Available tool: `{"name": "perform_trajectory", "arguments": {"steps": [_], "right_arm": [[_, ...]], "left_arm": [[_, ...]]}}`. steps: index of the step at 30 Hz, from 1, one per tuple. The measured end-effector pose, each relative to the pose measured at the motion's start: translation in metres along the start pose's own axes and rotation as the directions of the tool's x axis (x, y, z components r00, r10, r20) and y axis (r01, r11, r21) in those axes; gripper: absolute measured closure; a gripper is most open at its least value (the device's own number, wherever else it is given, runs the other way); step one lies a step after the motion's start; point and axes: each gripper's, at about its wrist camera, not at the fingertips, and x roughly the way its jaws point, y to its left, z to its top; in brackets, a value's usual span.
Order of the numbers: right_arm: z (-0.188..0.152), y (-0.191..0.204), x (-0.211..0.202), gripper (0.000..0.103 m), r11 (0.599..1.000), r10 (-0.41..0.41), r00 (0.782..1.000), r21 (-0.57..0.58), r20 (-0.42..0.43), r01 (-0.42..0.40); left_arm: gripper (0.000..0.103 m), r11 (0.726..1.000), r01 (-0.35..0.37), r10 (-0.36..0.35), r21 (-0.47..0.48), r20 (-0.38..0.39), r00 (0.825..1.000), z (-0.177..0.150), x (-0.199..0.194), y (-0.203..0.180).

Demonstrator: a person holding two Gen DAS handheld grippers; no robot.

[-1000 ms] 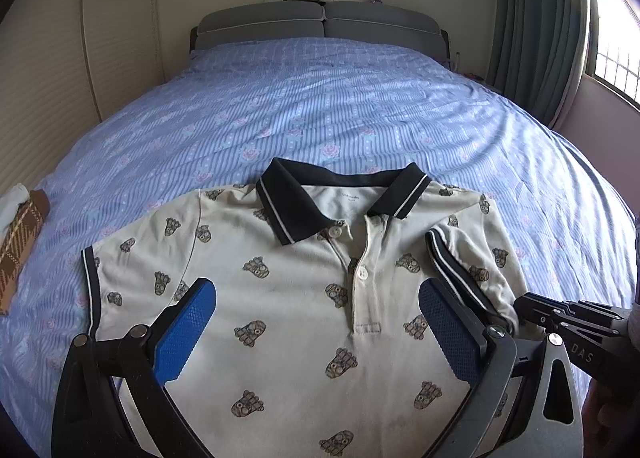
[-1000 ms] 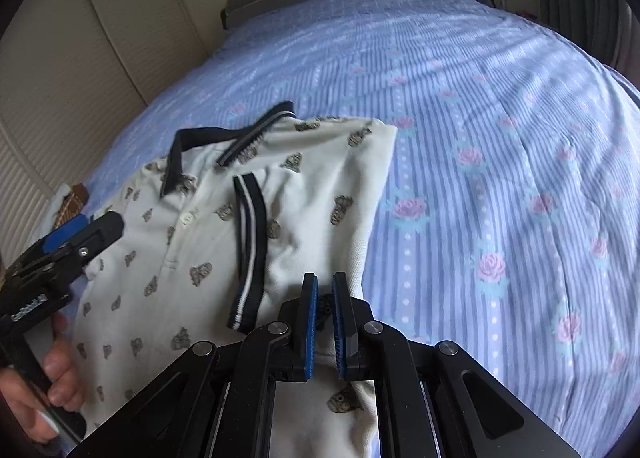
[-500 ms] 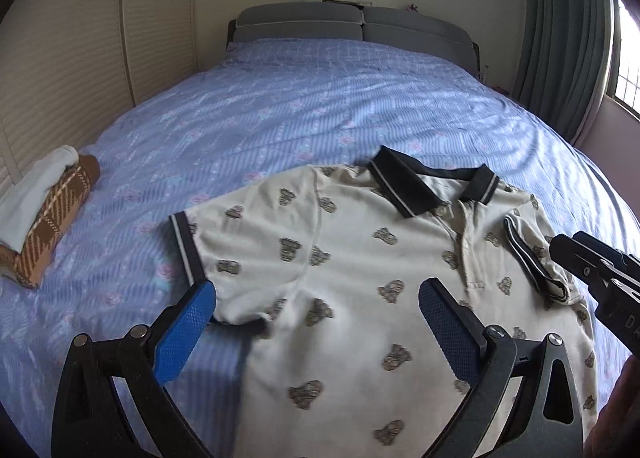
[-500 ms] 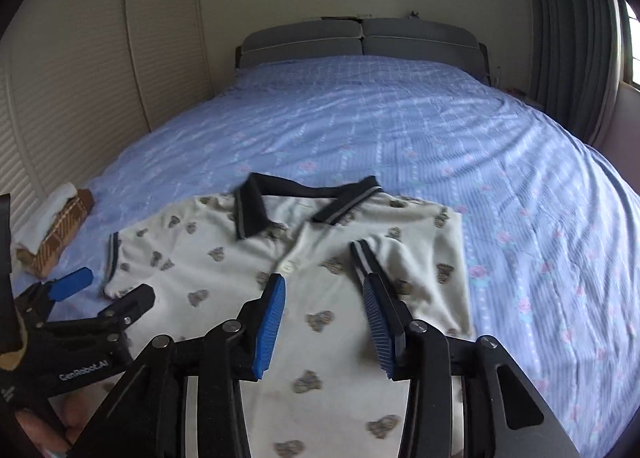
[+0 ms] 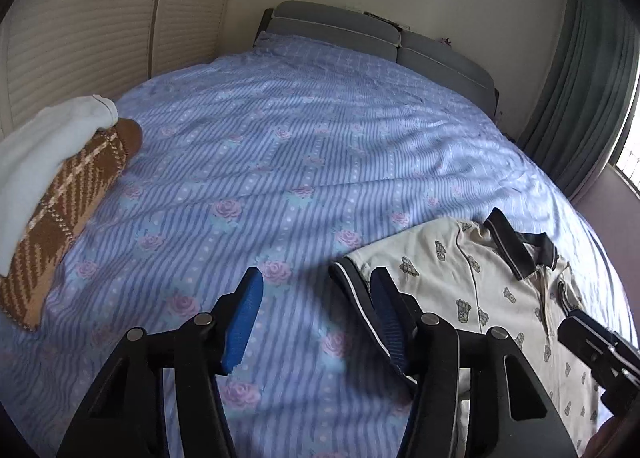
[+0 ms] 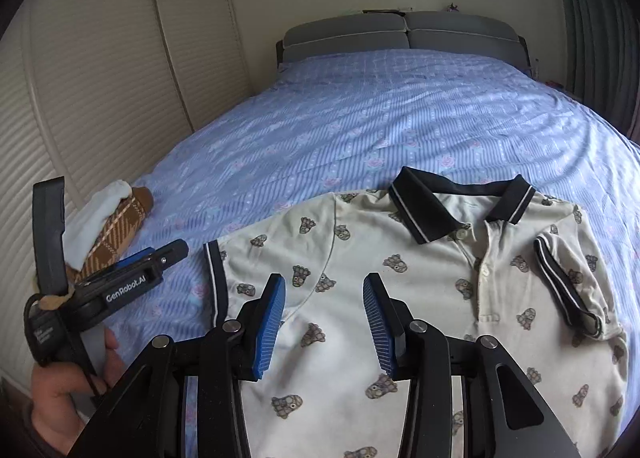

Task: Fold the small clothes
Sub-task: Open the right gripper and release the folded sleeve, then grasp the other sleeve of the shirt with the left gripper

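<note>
A cream polo shirt with a dark collar and small printed figures lies face up on the bed; its right sleeve is folded in over the chest. It also shows in the left wrist view. My left gripper is open, low over the sheet just left of the shirt's dark-trimmed left sleeve cuff. It also shows in the right wrist view. My right gripper is open and empty above the shirt's left chest.
The blue striped floral bedsheet covers the bed. A stack of folded clothes, brown plaid under white, sits at the left edge by the wall. A grey headboard is at the back and curtains at the right.
My right gripper opened and let go of the right sleeve, now folded over the chest, then moved left. My left gripper swung left to the shirt's left sleeve cuff.
</note>
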Motion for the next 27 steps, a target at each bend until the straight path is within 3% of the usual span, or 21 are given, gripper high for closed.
{"name": "perform_trajectory", "arguments": {"steps": [4,11,15,21,27], "right_arm": [[-0.002,0.004,0.014,0.061,1.0,-0.013,1.0,0.01,-0.026,0.014],[-0.001,-0.004,0.018,0.061,0.999,-0.03,0.999,0.03,-0.043,0.031],[-0.002,-0.007,0.018,0.061,0.999,-0.033,0.998,0.027,-0.048,0.034],[-0.006,-0.015,0.007,0.061,0.999,-0.032,0.998,0.03,-0.046,0.033],[-0.009,-0.045,-0.02,0.061,0.997,-0.038,0.999,0.072,-0.013,0.039]], "left_arm": [[0.059,0.996,0.088,-0.088,-0.022,-0.044,0.995,0.004,0.022,0.005],[0.071,0.982,0.161,-0.169,-0.101,-0.085,0.982,0.001,0.05,0.008],[0.094,0.977,0.182,-0.191,-0.109,-0.083,0.978,-0.001,0.052,0.008],[0.095,0.979,0.183,-0.186,-0.091,-0.021,0.982,0.008,0.021,-0.006],[0.095,0.98,0.199,-0.199,0.017,0.007,0.98,0.031,0.0,-0.071]]}}
